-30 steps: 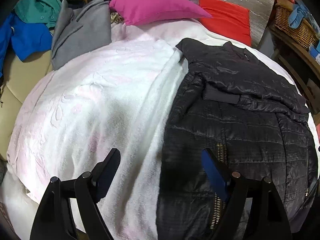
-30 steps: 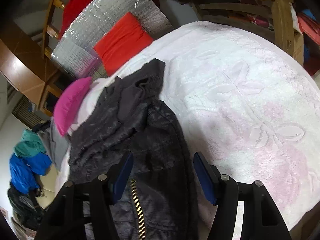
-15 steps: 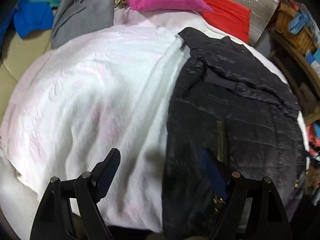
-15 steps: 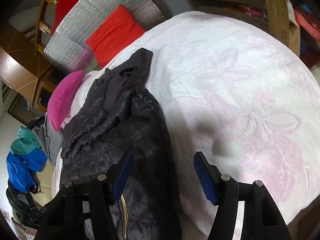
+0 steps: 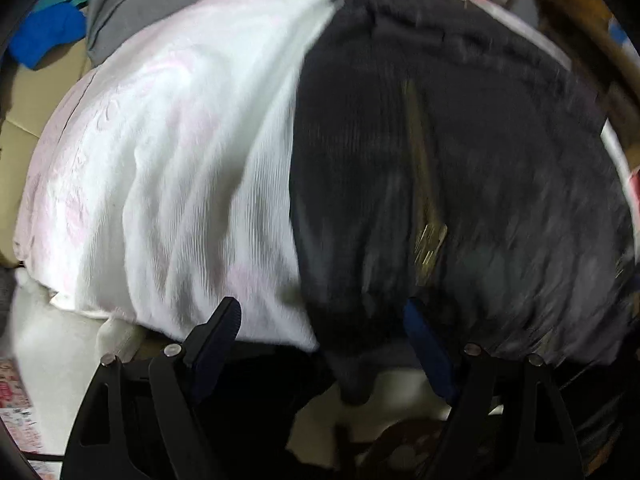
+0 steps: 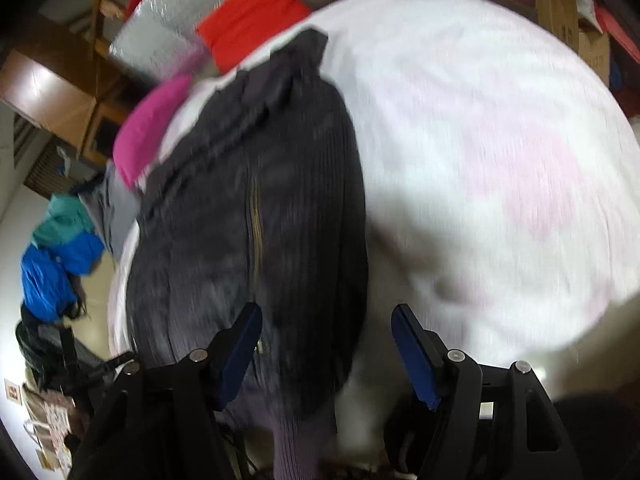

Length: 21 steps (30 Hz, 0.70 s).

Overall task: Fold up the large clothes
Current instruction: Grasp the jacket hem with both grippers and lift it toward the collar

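Note:
A black quilted jacket (image 5: 460, 168) with a brass zipper lies lengthwise on the white and pink bedspread (image 5: 180, 152), its hem hanging over the near bed edge. It also shows in the right wrist view (image 6: 256, 216). My left gripper (image 5: 324, 340) is open and empty, low at the bed's near edge by the jacket's left hem corner. My right gripper (image 6: 326, 344) is open and empty, over the jacket's right hem corner. Both views are motion-blurred.
A grey garment (image 5: 132, 4) and blue clothes (image 5: 44, 36) lie at the far left. A magenta pillow (image 6: 148, 128), a red pillow (image 6: 252, 16) and a silver foil panel (image 6: 168, 28) stand at the head. Wooden furniture (image 6: 560, 4) flanks the bed's right side.
Both grippers have pulled back and dropped toward the near bed edge; the jacket's hem and the floor below now show. Both stay open.

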Motion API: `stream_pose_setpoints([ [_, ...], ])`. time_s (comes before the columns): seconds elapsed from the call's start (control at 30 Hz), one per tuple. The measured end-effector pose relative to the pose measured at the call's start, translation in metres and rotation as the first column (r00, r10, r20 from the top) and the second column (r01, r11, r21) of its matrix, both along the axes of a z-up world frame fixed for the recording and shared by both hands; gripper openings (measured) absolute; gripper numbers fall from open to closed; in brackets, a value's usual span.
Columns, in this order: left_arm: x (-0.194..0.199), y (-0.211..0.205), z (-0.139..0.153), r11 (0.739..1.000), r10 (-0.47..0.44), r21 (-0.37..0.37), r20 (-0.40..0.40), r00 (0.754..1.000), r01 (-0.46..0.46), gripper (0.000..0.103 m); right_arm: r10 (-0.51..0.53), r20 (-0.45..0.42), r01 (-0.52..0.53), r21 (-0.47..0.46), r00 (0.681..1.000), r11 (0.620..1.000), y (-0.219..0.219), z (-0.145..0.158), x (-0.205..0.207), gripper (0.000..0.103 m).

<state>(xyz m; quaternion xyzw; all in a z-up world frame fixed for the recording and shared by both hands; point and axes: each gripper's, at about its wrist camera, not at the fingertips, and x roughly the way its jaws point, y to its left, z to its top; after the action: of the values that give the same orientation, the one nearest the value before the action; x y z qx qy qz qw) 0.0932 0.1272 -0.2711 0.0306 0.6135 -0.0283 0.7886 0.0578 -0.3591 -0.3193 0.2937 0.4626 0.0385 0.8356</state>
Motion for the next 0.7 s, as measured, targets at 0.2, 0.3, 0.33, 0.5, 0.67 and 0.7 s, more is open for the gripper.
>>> stream_pose_setpoints([
  [0.2, -0.016, -0.009, -0.013, 0.997, -0.056, 0.041, -0.049, 0.997, 0.058, 0.084, 0.065, -0.082, -0.066, -0.011, 0.995, 0.998, 0.027, -0.023, -0.007, 0.071],
  [0.3, -0.018, -0.009, -0.020, 0.997, -0.059, 0.042, -0.070, 0.996, 0.062, 0.084, 0.110, -0.131, -0.108, 0.026, 0.985, 0.994, 0.046, -0.041, -0.002, 0.071],
  [0.33, -0.020, -0.007, -0.022, 0.997, -0.061, 0.037, -0.075, 0.995, 0.064, 0.084, 0.127, -0.135, -0.125, 0.024, 0.983, 0.992, 0.054, -0.047, 0.000, 0.071],
  [0.5, -0.019, -0.008, -0.033, 0.997, -0.074, -0.029, -0.096, 0.993, 0.072, 0.083, 0.140, -0.111, -0.150, -0.082, 0.984, 0.985, 0.083, -0.052, 0.004, 0.062],
  [0.67, -0.017, -0.005, -0.037, 0.987, -0.063, -0.151, -0.079, 0.995, 0.050, 0.075, 0.176, -0.046, -0.180, -0.090, 0.983, 0.980, 0.082, -0.035, -0.007, 0.040],
  [0.7, -0.018, -0.006, -0.039, 0.980, -0.070, -0.191, -0.079, 0.994, 0.054, 0.065, 0.180, -0.044, -0.184, -0.093, 0.983, 0.979, 0.083, -0.035, -0.008, 0.040],
])
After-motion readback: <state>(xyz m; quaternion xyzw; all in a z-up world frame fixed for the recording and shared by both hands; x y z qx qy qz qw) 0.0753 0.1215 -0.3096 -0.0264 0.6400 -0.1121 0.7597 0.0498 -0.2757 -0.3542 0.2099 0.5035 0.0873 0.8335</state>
